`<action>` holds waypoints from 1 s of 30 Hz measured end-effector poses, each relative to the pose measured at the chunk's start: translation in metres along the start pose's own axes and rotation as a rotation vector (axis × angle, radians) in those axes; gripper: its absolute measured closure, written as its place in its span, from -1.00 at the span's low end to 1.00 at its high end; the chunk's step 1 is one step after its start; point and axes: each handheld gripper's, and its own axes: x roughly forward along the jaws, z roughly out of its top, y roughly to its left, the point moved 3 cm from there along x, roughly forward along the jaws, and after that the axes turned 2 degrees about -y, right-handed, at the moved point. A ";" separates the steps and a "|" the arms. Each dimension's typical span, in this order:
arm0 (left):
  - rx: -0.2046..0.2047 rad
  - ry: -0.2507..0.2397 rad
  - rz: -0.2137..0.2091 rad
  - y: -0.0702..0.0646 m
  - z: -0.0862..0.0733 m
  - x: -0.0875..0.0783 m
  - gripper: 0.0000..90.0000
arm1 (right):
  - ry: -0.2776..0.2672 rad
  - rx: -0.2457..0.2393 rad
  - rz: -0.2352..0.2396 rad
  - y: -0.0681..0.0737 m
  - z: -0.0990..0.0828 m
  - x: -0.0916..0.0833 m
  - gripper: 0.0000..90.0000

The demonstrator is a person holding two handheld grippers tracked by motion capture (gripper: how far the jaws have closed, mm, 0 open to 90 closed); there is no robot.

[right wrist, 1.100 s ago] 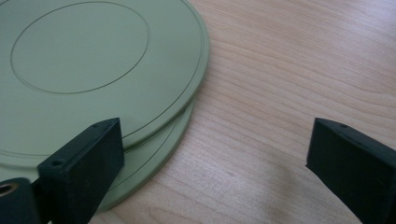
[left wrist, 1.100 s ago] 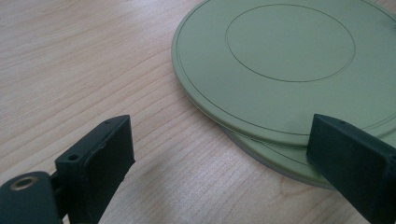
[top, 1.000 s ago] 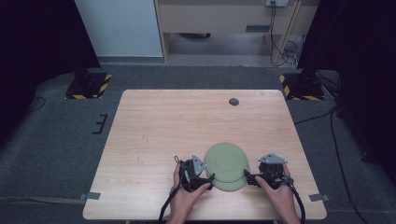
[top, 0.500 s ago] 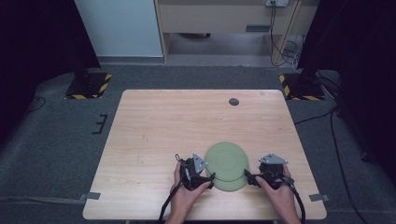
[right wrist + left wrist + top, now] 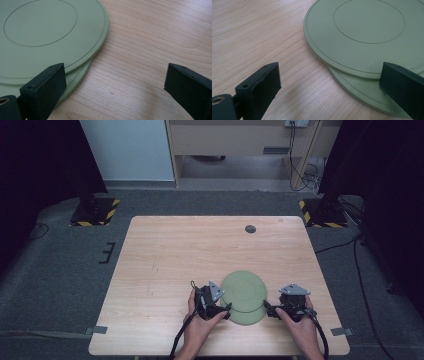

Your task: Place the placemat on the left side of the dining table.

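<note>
On a pale wooden bench [image 5: 165, 265], two stacked green plates [image 5: 243, 296] lie between both grippers' released jaws, looking stiff, slippery, best gripped at the rim.

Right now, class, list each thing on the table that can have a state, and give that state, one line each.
Top plate: flat, lying offset on the bottom plate.
Bottom plate: flat on the table, edge peeking out.
Left claw: open, at the plates' left edge.
Right claw: open, at the plates' right edge.
Small dark disc: lying alone, far side.
</note>
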 end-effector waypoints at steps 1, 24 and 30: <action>0.001 0.000 0.001 0.000 0.001 0.001 -0.95 | -0.001 0.000 -0.001 0.000 0.000 0.000 -0.91; 0.015 -0.014 -0.005 0.000 0.000 0.001 -0.90 | -0.015 0.012 -0.019 0.000 0.000 0.003 -0.93; 0.009 -0.032 -0.016 0.001 0.003 -0.003 -0.86 | -0.022 0.017 -0.033 0.000 0.002 0.006 -0.98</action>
